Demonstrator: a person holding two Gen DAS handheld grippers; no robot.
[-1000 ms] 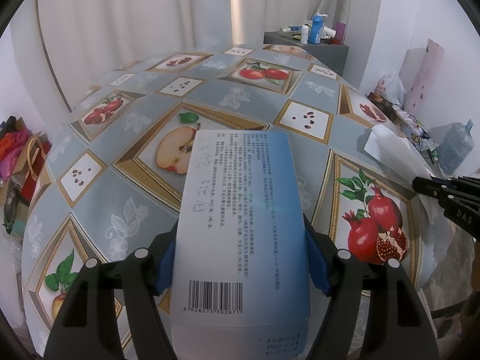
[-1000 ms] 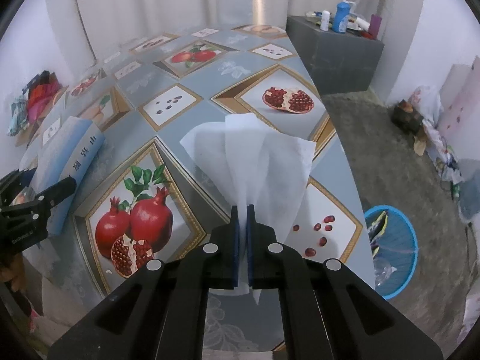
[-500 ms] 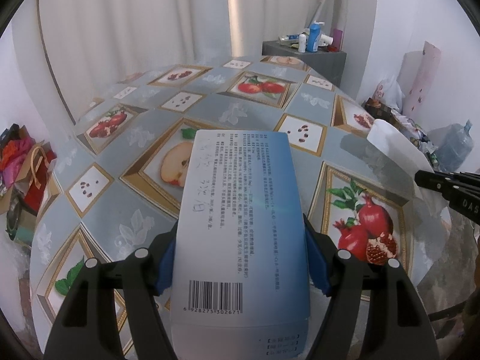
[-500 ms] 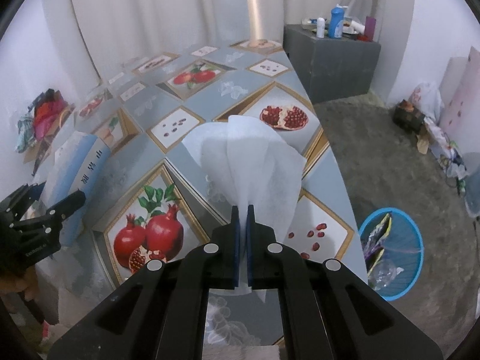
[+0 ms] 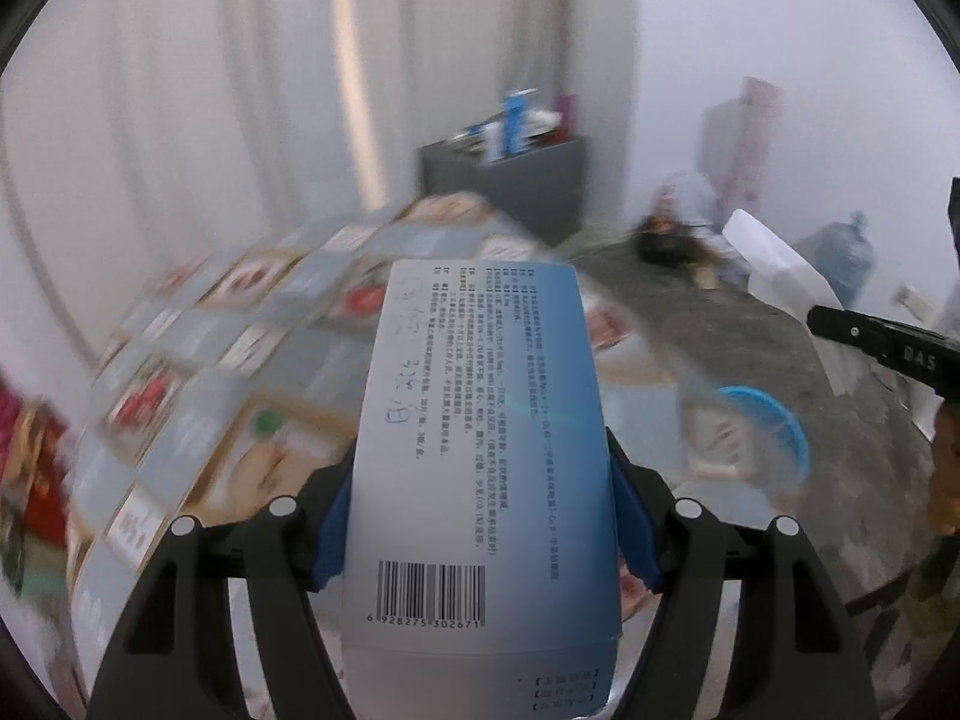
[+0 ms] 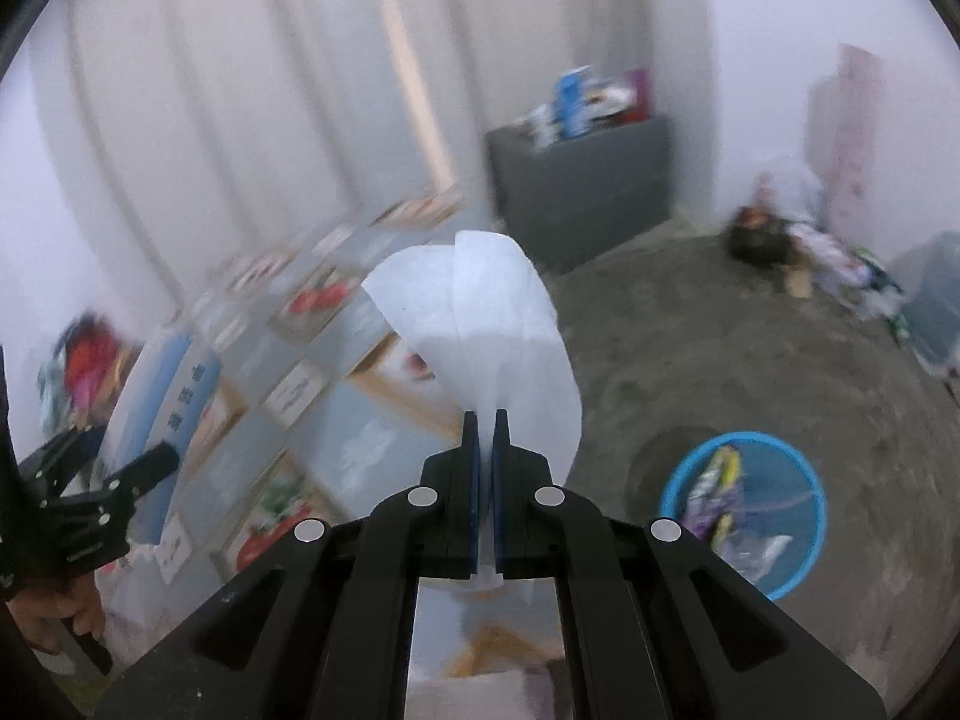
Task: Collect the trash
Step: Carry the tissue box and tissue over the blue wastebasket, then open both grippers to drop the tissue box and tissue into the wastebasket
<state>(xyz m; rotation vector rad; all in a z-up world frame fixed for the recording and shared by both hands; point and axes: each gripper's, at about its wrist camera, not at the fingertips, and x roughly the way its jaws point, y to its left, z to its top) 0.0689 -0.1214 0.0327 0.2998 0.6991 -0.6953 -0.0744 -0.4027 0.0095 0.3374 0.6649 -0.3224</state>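
We've got the left gripper [image 5: 480, 516] clamped on the blue-white box [image 5: 480, 450], barcode end toward the cam, same grip as 0.5 s ago. Right gripper [image 6: 485, 420] is pinched tight on the white tissue [image 6: 480, 330], which fans up above the fingers. Vs. the earlier frames, both cams have swung up and right: the fruit-print table [image 5: 198, 372] now sits low-left and blurred, w/ floor filling the right side. The blue bin [image 6: 744, 498], holding wrappers, is on the floor, now nearer the right gripper, lower right. Grey cabinet [image 6: 582, 192] stands by the curtain.
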